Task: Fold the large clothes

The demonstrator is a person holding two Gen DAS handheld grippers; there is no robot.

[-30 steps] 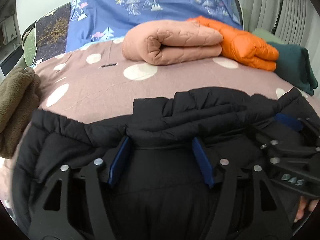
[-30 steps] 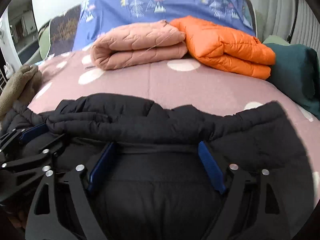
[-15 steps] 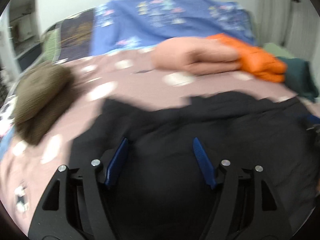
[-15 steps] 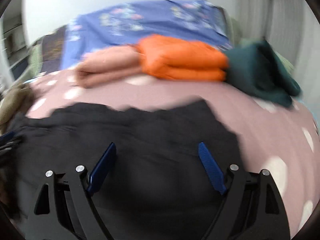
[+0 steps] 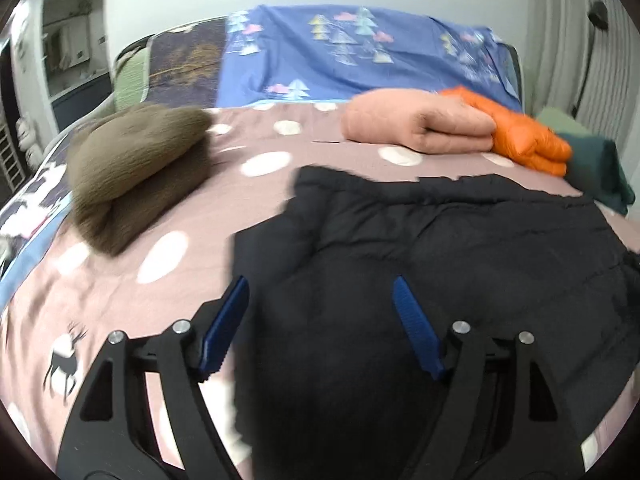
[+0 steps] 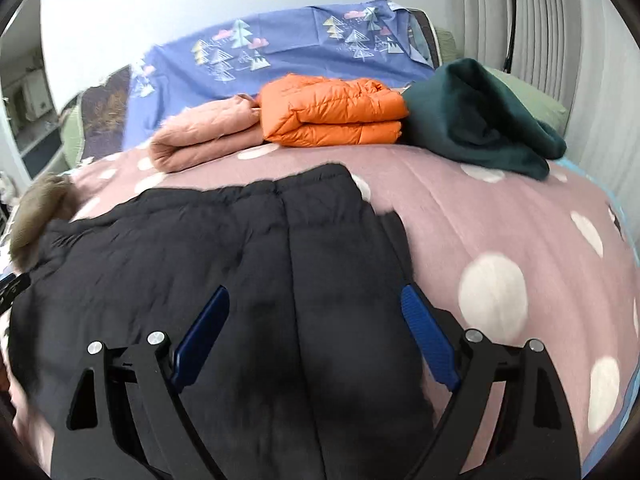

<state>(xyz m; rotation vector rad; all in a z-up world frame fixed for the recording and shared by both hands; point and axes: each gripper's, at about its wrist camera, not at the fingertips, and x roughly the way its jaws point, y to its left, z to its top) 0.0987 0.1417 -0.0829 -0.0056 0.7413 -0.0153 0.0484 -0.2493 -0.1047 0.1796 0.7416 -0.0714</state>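
I work over a bed point(image 5: 256, 148) whose pink cover with white dots fills most of both views. Behind it a blue sheet point(image 5: 360, 60) printed with trees rises along the white wall, and pale curtains point(image 6: 532, 20) hang at the right side of the room. At the left a doorway opens onto a dim room with shelves.

The black jacket point(image 5: 440, 264) lies flat on the cover in front of me, spread wide, its far hem ragged against the pink and its left edge stepped. To its right the cover lies bare out to the bed's edge; to its left a narrower strip of cover shows before the brown fleece point(image 5: 136, 168), which sits near the left edge.

Along the far side, a rolled pink quilt point(image 6: 204, 140) touches a folded orange jacket point(image 6: 332, 112), and a dark green garment point(image 6: 476, 124) slumps just beside that, in front of a pale green pillow point(image 6: 532, 96).

My left hand-held gripper point(image 5: 320, 324) hangs over the jacket's left edge, its blue fingers point(image 5: 224, 328) spread apart and holding nothing. My right hand-held gripper point(image 6: 312, 340) hangs over the jacket's right edge, likewise spread with nothing between its fingers point(image 6: 428, 340).
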